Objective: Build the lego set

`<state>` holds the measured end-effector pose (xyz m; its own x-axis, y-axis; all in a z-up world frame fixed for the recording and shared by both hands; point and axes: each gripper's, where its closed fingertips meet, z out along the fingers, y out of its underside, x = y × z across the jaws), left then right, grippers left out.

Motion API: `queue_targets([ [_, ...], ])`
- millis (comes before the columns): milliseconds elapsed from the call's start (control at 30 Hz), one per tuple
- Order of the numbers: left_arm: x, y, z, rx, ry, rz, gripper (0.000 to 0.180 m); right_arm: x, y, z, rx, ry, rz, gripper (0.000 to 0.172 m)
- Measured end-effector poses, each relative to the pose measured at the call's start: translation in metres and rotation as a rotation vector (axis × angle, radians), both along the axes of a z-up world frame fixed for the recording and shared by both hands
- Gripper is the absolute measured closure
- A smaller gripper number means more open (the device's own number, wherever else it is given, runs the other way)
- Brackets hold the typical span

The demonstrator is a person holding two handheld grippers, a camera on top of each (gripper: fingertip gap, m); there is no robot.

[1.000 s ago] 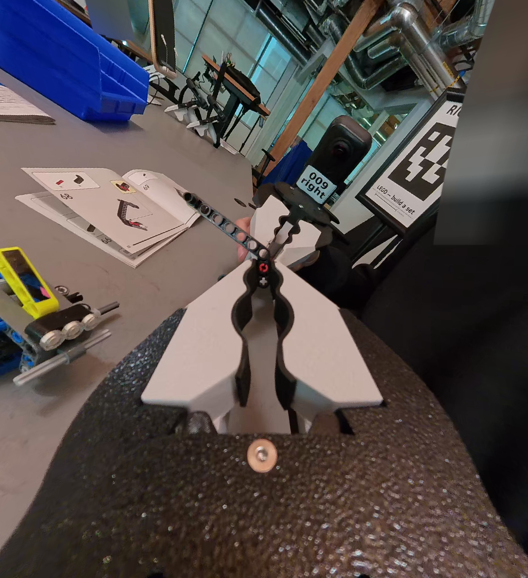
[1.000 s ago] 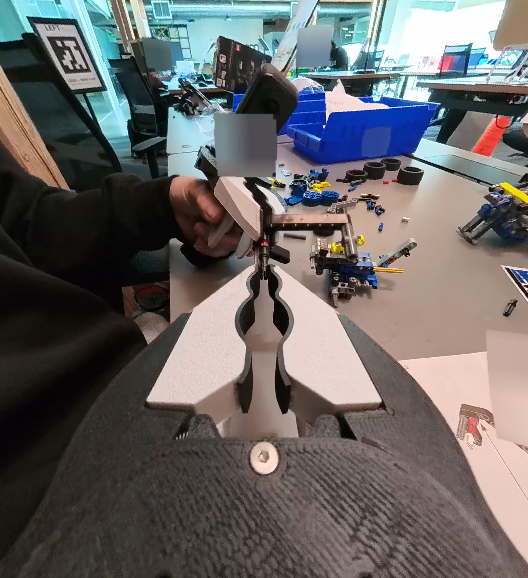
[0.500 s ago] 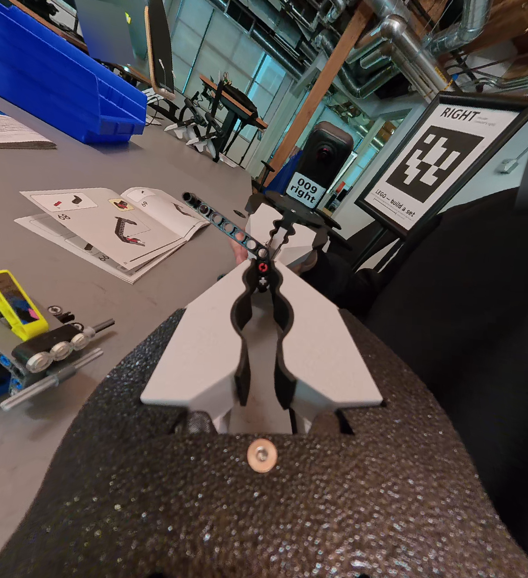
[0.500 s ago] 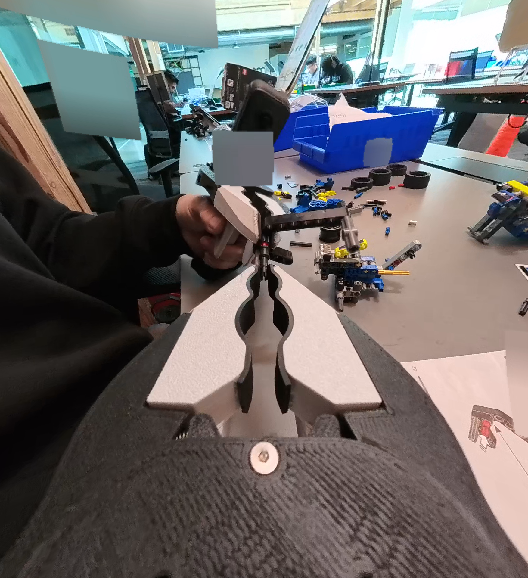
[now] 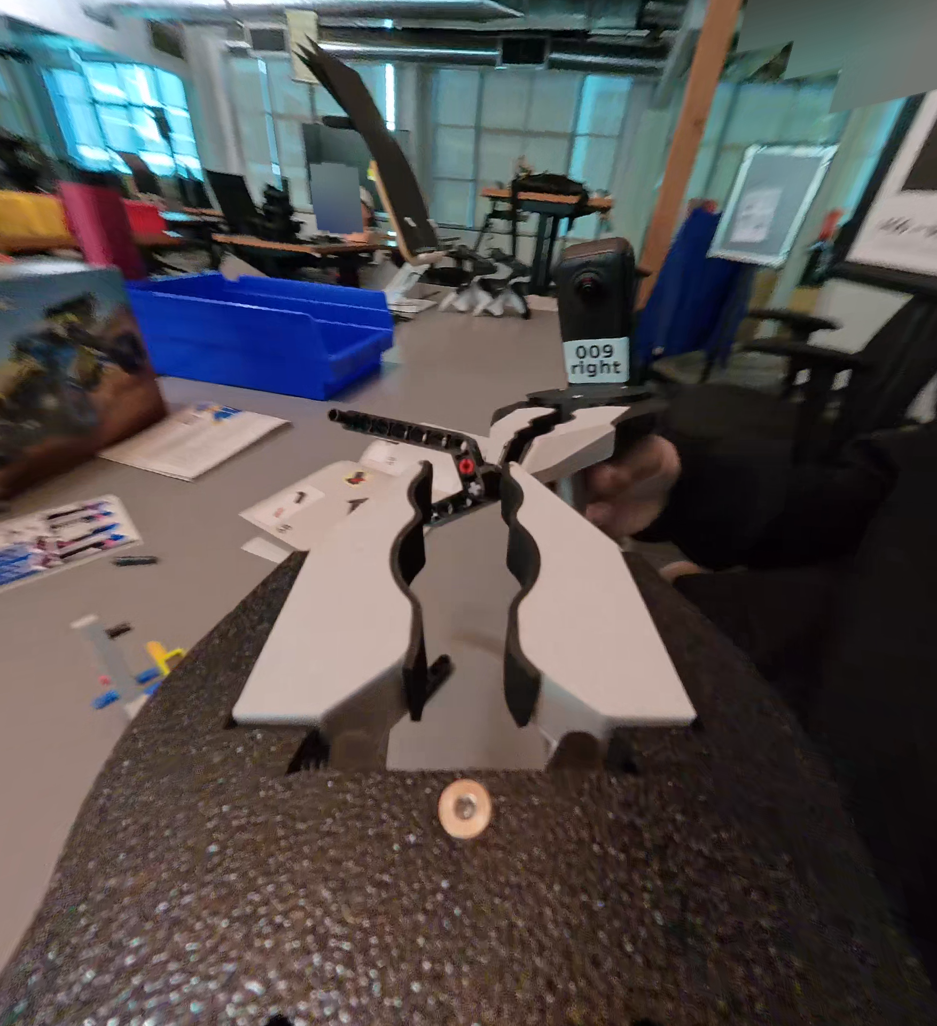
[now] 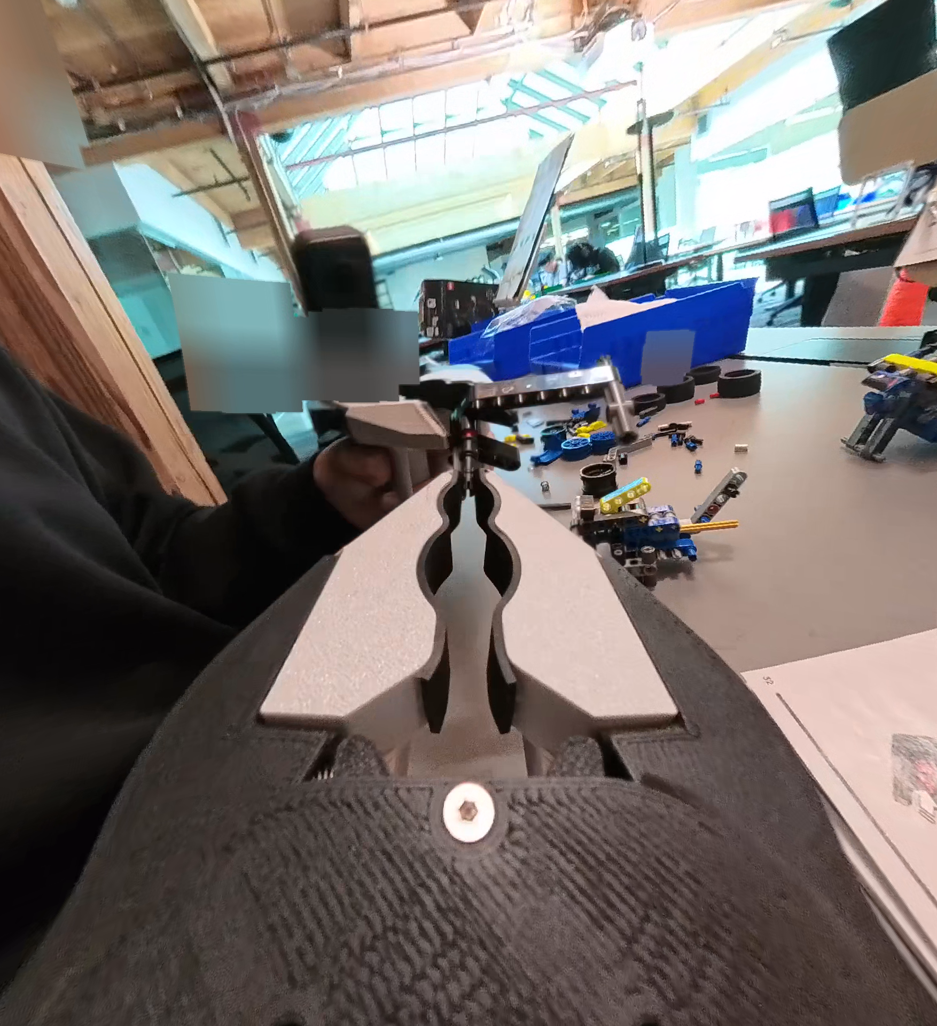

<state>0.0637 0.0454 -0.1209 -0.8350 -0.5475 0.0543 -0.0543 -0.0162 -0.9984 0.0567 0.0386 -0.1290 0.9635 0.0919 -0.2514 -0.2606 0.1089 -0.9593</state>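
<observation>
**Bent black beam pinched by right tool, left tool spread**

Right gripper (image 6: 469,486): clenched on bent black beam (image 5: 399,430) w/ red pin, held above grey table (image 5: 455,361). Left gripper (image 5: 463,488): fingers apart, flanking beam's elbow, left pad clear of it. Nearby: open booklet (image 5: 311,499), blue bin (image 5: 261,327), blue/yellow model (image 6: 638,527), loose parts.

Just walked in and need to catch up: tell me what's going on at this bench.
A person holds a gripper in each hand above a grey table. The right gripper is pinched shut on a black angled beam carrying a red pin. The left gripper has its jaws apart around that beam's elbow, not clamping it. On the table lie loose parts, a partly built blue model, an open booklet and a blue bin.
</observation>
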Motion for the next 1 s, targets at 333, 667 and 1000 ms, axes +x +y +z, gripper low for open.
queue_targets([
  [333, -0.002, 0.011, 0.004, 0.332, -0.369, 0.212, 0.155, 0.008, -0.001, 0.000, 0.013, 0.057, -0.032, 0.170],
  [667, 0.009, 0.009, -0.005, 0.505, -0.498, 0.329, 0.165, 0.008, 0.003, 0.000, 0.018, 0.106, -0.032, 0.170],
  [1000, 0.014, 0.012, -0.012, 0.612, -0.502, 0.332, 0.167, 0.010, 0.006, -0.008, -0.039, 0.111, -0.064, 0.170],
])
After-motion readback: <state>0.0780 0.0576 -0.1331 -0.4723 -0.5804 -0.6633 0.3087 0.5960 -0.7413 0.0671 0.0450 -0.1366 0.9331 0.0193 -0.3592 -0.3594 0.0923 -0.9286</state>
